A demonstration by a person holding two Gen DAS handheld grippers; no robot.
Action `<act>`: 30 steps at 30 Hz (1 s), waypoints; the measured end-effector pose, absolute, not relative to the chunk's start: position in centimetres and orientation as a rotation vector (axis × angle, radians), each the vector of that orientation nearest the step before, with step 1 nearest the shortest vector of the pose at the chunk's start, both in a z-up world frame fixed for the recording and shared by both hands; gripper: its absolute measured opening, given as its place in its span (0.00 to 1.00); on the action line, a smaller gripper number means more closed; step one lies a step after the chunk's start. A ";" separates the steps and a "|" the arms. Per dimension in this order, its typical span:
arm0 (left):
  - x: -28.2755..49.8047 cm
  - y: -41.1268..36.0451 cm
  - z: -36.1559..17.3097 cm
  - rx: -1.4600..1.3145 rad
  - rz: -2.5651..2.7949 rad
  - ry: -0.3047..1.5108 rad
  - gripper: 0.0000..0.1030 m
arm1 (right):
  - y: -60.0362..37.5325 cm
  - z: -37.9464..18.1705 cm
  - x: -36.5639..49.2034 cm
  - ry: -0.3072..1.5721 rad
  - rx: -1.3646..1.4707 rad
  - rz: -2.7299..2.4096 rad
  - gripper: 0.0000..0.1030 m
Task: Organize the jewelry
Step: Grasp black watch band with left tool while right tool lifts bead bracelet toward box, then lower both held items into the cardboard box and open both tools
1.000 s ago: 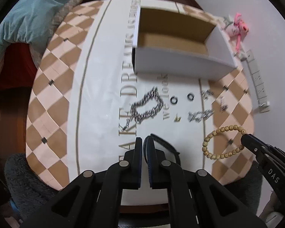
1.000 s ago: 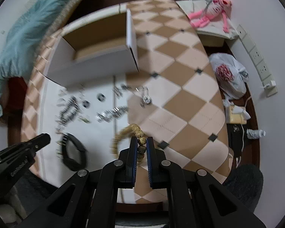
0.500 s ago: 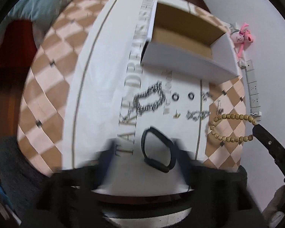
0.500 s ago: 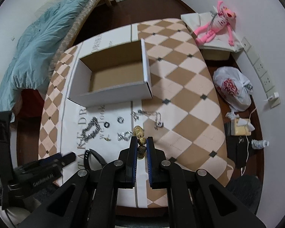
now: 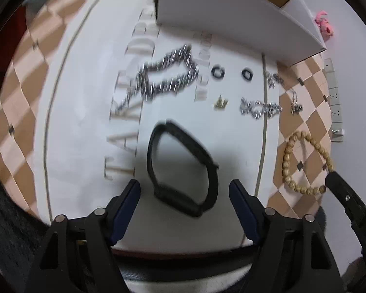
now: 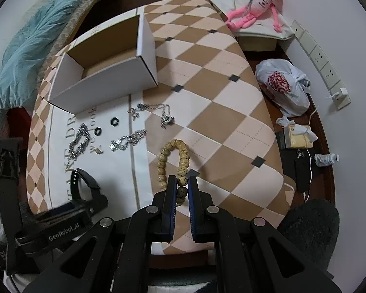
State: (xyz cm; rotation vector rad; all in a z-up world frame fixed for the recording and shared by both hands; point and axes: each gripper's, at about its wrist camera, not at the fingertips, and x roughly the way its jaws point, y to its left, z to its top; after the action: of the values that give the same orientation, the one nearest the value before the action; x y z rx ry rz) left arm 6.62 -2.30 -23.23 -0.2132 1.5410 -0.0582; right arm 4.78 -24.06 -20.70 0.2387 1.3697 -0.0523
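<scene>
while right gripper pinches bead bracelet, black band between left fingers

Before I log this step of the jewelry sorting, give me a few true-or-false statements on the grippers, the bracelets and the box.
1. The right gripper is shut on the bead bracelet. True.
2. The left gripper is shut on the black band. False: it is open, with the band lying between its fingers.
3. The cardboard box already holds jewelry. False: no jewelry shows inside.
4. Two small black rings lie on the white cloth. True.
</scene>
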 end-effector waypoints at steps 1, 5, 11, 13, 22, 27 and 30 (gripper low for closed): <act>6.6 -2.5 -23.0 -0.184 -0.059 1.514 0.45 | -24.2 -20.8 4.7 1.371 0.236 -0.056 0.09; 6.5 -2.5 -22.6 -0.143 -0.081 1.474 0.43 | -24.2 -20.8 4.5 1.370 0.235 -0.055 0.09; 6.7 -0.6 -19.2 -0.139 -0.109 1.410 0.43 | -23.6 -18.5 5.1 1.334 0.253 -0.002 0.09; 7.0 -0.4 -17.0 -0.143 -0.125 1.374 0.43 | -23.3 -17.0 5.6 1.311 0.266 0.029 0.09; 13.4 1.2 -10.1 -0.205 -0.194 1.234 0.43 | -20.8 -8.9 11.2 1.150 0.237 0.150 0.09; 17.4 1.1 -10.1 -0.205 -0.199 1.220 0.43 | -19.1 -8.0 15.4 1.122 0.163 0.170 0.09; 19.5 1.0 -10.9 -0.201 -0.200 1.241 0.44 | -18.3 -9.1 18.3 1.153 0.127 0.176 0.09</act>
State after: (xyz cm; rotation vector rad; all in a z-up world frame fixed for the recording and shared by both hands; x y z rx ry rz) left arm 19.52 1.02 -10.91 -0.2010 1.2414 -0.2001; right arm 18.26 -18.27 -9.14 0.1272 1.1530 0.1759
